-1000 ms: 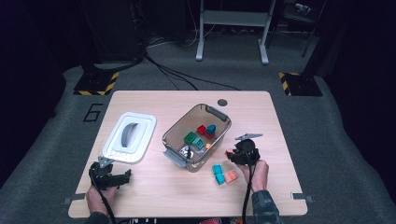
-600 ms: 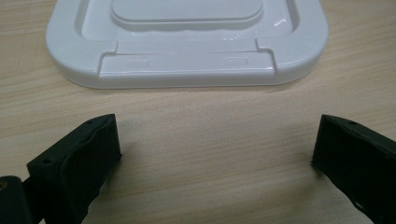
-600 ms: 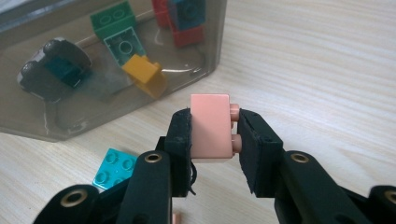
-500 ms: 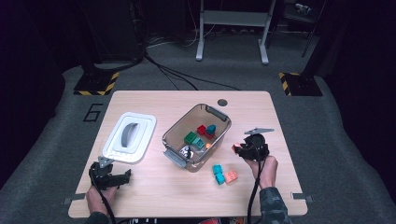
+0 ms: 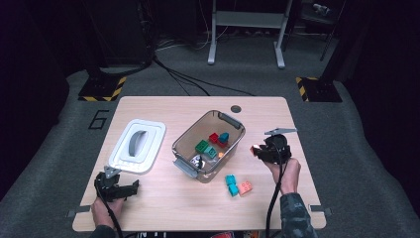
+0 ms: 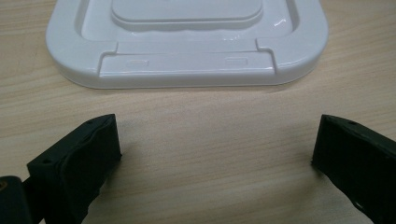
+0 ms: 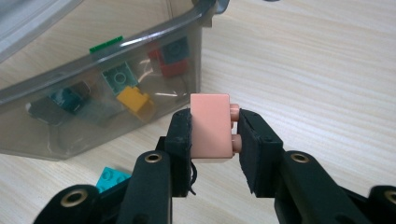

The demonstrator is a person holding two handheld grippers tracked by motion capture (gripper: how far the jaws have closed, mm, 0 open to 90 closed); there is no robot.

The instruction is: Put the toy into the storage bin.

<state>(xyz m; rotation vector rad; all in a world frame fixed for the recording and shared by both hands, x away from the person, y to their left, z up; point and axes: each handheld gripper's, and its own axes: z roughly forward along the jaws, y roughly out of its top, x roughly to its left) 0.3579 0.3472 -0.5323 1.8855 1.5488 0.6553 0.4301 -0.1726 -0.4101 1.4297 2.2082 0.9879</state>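
Table (image 5: 163, 203): pale wood-grain top with rounded corners and a round hole near the far edge; I see fine streaks of grain in both gripper views.
Bin (image 5: 184, 144): smoky see-through plastic tub, rounded rectangle, grey latches at its two ends, standing at an angle mid-table; I see green, red, blue and yellow bricks lying inside.
Lid (image 5: 121, 157): glossy white plastic with soft rounded corners and a raised grey handle, flat on the table left of the bin.
Left gripper (image 5: 130, 189): matte black, resting near the table's front edge just short of the lid; I see its jaws spread wide with bare wood between them.
Right gripper (image 5: 254, 150): black, rough-faced pads; I have it clamped on the pink brick, lifted clear of the table just right of the bin.
Pink brick (image 7: 211, 126): smooth, boxy plastic, studs pressed against one pad, flat face against the other.
Loose bricks: a teal brick (image 5: 231, 184) and an orange brick (image 5: 245, 187), studded tops, side by side on the table in front of the bin.
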